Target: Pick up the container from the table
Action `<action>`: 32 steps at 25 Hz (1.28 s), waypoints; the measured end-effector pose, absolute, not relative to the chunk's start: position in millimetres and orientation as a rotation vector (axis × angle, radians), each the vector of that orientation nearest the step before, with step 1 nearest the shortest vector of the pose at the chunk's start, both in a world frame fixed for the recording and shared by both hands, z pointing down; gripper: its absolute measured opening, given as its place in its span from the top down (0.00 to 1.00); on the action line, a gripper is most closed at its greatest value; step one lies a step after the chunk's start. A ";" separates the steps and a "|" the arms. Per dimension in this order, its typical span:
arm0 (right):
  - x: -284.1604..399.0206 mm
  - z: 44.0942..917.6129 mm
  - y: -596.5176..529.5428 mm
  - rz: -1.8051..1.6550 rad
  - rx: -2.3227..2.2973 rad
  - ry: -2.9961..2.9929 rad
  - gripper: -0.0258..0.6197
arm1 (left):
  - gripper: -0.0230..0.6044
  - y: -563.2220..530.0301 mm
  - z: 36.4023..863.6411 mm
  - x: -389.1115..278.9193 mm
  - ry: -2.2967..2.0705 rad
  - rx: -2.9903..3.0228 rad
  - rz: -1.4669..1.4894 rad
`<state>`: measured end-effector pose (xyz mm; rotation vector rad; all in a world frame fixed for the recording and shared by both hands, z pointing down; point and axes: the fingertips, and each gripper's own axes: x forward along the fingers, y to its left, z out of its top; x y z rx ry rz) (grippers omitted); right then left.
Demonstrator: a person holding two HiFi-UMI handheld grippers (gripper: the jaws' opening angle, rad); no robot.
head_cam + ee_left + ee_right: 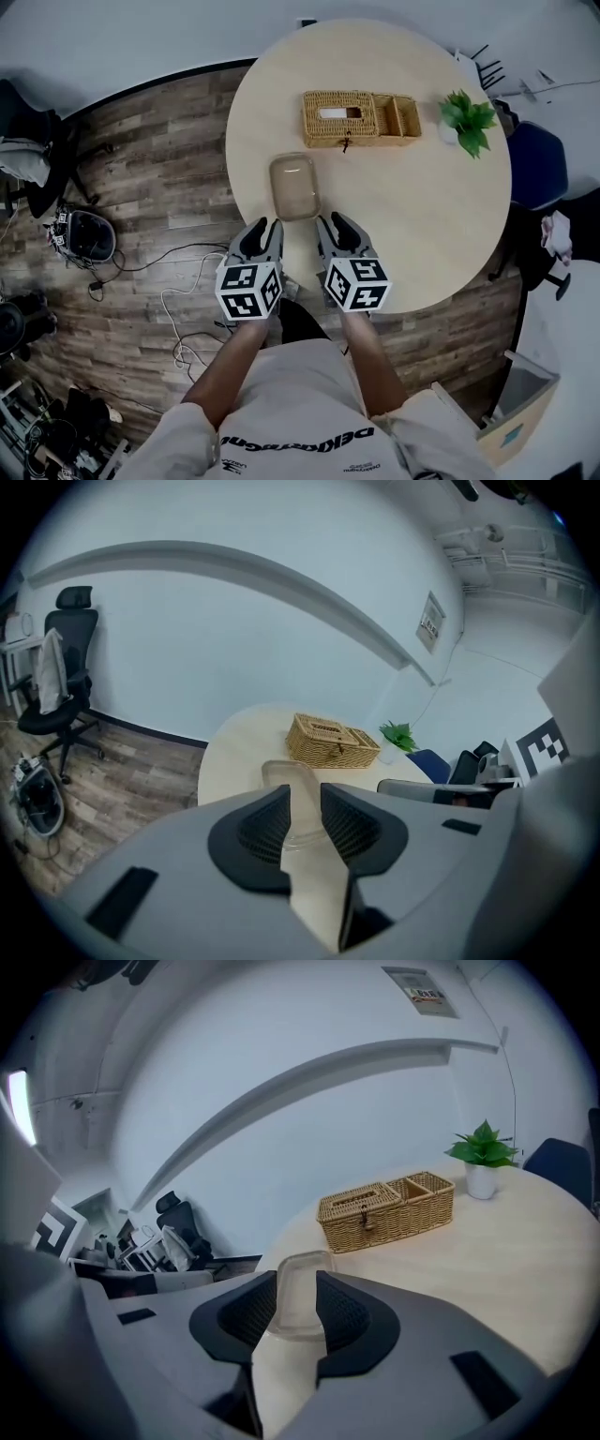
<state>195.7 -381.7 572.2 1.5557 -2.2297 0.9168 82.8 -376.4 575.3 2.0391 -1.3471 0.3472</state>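
Reaching out over the 6 o'clock edge of the table (422, 216) with both bare forearms side by side, tilting both tools forward and down.

Holding the left gripper (263, 234) just off the container's (294, 186) 7 o'clock corner, marker cube toward the body. Keeping its jaws apart and gripping nothing; in the left gripper view, framing the container's near end in the gap beyond the pads (265, 829).

Lying flat on the table, near its 6 o'clock edge and between the two tools' tips: a clear, shallow, rectangular container with rounded corners, showing the pale tabletop through its walls. Running its long axis from 12 to 6 o'clock in the head view, short end facing the person, leaning slightly toward 11 at the far end.

Holding the right gripper (336, 231) just off the container's 5 o'clock corner, angling slightly inward. Keeping its jaws parted too, clamping nothing, with the container's near end showing through the gap in the right gripper view.

Sitting well apart at 12 to 1 o'clock of the container, a basket (361, 117); farther toward 2 o'clock, a plant (467, 120).
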 end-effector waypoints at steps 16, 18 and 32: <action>192.1 652.7 -438.4 1.024 1.470 -2.149 0.70 | 0.71 -427.6 655.9 76.5 -1.361 1.841 0.338; 194.2 660.2 -443.6 1.050 1.475 -2.139 0.70 | 0.71 -431.0 664.8 76.9 -1.353 1.820 0.334; 200.5 695.8 -465.9 1.220 1.469 -2.104 0.71 | 0.70 -453.0 695.9 78.0 -1.268 1.708 0.200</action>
